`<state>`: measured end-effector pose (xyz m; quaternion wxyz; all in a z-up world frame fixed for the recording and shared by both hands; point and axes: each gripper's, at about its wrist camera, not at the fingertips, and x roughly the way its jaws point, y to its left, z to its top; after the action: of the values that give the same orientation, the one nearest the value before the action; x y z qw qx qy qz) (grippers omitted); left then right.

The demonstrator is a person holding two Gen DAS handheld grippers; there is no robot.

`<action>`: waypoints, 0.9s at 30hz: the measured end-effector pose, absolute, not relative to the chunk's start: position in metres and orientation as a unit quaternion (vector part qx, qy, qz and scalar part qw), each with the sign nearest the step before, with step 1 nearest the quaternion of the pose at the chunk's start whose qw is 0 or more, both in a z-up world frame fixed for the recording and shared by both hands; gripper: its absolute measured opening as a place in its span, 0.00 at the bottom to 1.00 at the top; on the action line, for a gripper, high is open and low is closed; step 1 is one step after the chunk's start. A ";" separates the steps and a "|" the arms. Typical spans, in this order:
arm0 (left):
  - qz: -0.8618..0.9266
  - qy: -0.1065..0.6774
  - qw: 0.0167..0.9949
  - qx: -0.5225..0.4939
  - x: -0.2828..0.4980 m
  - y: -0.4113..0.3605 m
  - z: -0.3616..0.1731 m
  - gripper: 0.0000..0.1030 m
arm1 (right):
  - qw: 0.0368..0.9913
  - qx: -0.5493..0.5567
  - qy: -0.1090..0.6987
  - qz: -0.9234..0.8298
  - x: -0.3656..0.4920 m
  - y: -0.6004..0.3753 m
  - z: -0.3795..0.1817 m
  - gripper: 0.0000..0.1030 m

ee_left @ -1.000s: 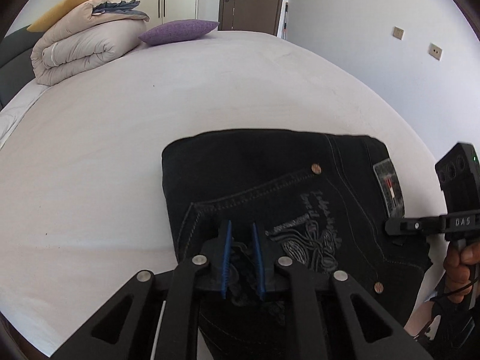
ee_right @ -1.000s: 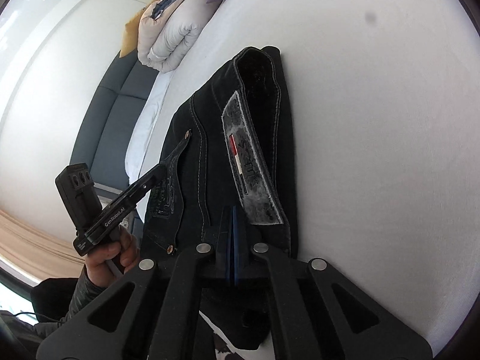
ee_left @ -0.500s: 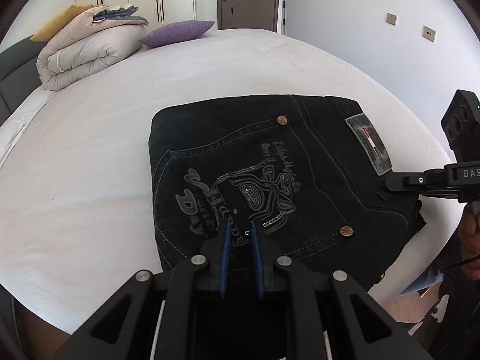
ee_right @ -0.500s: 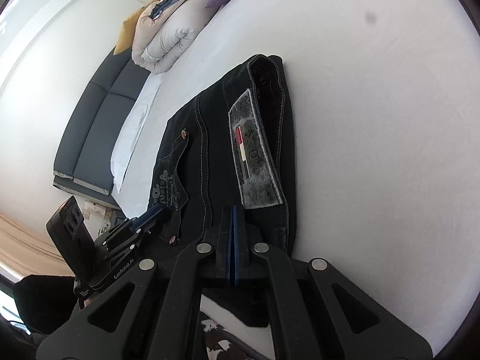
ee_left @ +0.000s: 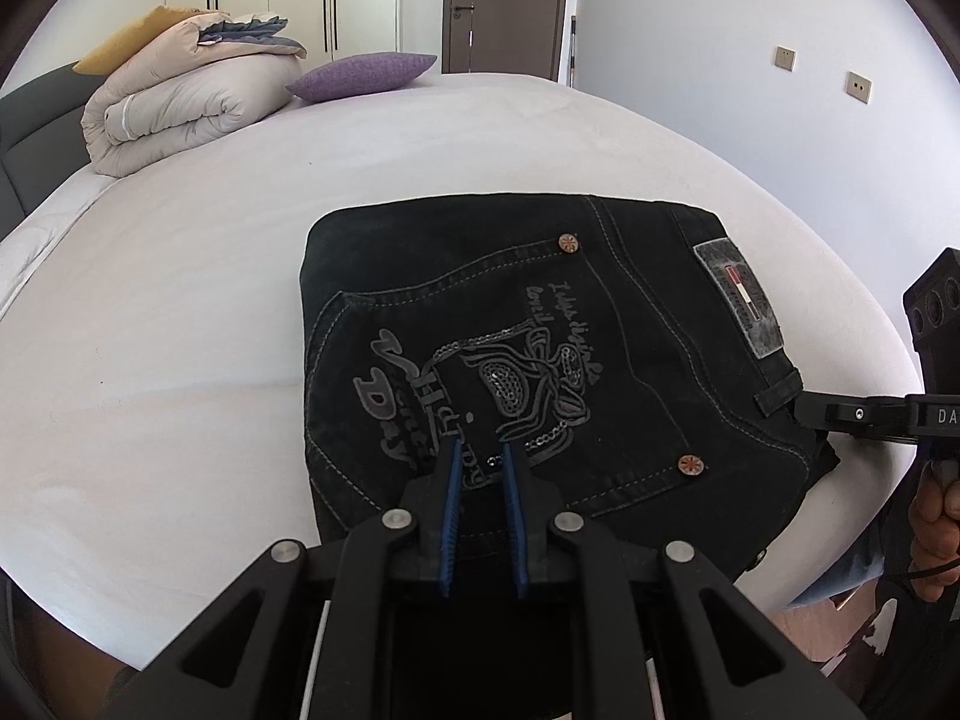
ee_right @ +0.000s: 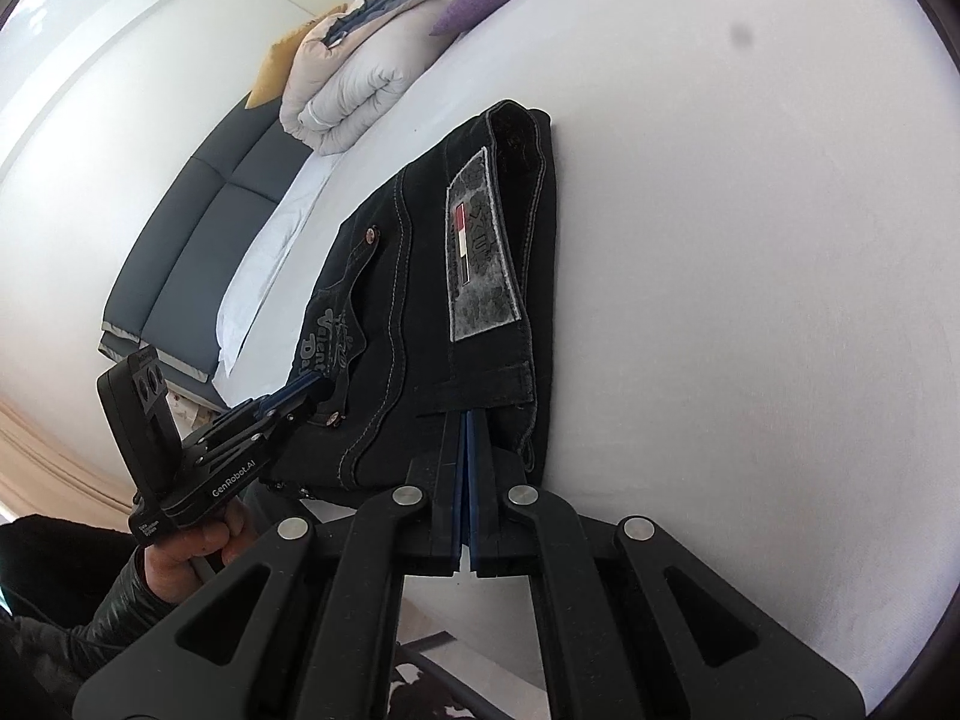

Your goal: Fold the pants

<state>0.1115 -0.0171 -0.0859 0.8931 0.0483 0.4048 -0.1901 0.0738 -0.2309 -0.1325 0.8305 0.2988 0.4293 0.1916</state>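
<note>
Black jeans lie folded into a compact rectangle on the white bed, back pocket embroidery and grey waistband patch facing up. They also show in the right wrist view. My left gripper hovers over the pocket near the front edge, its blue pads a small gap apart, holding nothing. My right gripper is shut at the waistband corner by the belt loop; it also shows in the left wrist view. Whether cloth is pinched cannot be told.
A folded beige duvet and a purple pillow lie at the far end of the bed. A dark sofa stands beside the bed. The bed edge runs just below the jeans, with floor beyond.
My left gripper has pulled back and risen off the jeans, so the whole folded bundle now shows. My right gripper stays shut at the waistband corner.
</note>
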 end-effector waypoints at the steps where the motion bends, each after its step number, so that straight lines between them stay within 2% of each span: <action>1: -0.192 0.400 0.895 0.041 0.109 -0.015 -0.085 0.17 | 0.829 0.305 0.427 0.193 0.073 -0.232 -0.132 0.00; 2: -0.199 0.396 0.896 0.030 0.106 -0.012 -0.082 0.20 | 0.828 0.309 0.426 0.193 0.072 -0.233 -0.130 0.00; 3: -0.207 0.390 0.897 0.013 0.102 -0.006 -0.077 0.27 | 0.829 0.308 0.425 0.194 0.072 -0.234 -0.127 0.00; 5: -0.203 0.365 0.909 -0.012 0.092 0.007 -0.062 0.54 | 0.839 0.289 0.418 0.194 0.068 -0.234 -0.111 0.04; 6: -0.190 0.350 0.917 -0.017 0.088 0.015 -0.054 0.74 | 0.845 0.282 0.410 0.196 0.067 -0.235 -0.103 0.08; 7: -0.184 0.340 0.922 -0.024 0.087 0.023 -0.048 0.80 | 0.849 0.280 0.401 0.200 0.066 -0.237 -0.096 0.13; 8: -0.184 0.337 0.923 -0.036 0.089 0.030 -0.044 0.80 | 0.851 0.282 0.393 0.203 0.066 -0.240 -0.090 0.30; 9: -0.184 0.344 0.920 -0.049 0.094 0.037 -0.042 0.80 | 0.853 0.287 0.387 0.201 0.067 -0.244 -0.085 0.63; 10: -0.183 0.352 0.916 -0.062 0.101 0.043 -0.043 0.80 | 0.855 0.295 0.380 0.194 0.068 -0.249 -0.082 0.75; 11: -0.183 0.362 0.911 -0.075 0.108 0.049 -0.046 0.80 | 0.856 0.303 0.374 0.190 0.071 -0.253 -0.080 0.79; 17: -0.212 0.446 0.859 -0.132 0.157 0.059 -0.079 0.80 | 0.809 0.342 0.438 0.190 0.114 -0.264 -0.101 0.78; 23: -0.229 0.510 0.821 -0.120 0.192 0.044 -0.102 0.79 | 0.777 0.353 0.486 0.189 0.156 -0.256 -0.115 0.76; 24: -0.231 0.512 0.819 -0.114 0.195 0.040 -0.102 0.77 | 0.773 0.352 0.491 0.192 0.162 -0.253 -0.117 0.72; 26: -0.238 0.517 0.814 -0.114 0.200 0.034 -0.102 0.63 | 0.768 0.344 0.505 0.192 0.174 -0.245 -0.122 0.69; 27: -0.238 0.519 0.812 -0.118 0.203 0.033 -0.102 0.55 | 0.768 0.337 0.509 0.192 0.178 -0.240 -0.125 0.62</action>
<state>0.2028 0.0327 -0.1020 0.8122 -0.1180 0.5195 -0.2379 0.1784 -0.2402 -0.1247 0.7683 0.3368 0.5094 0.1917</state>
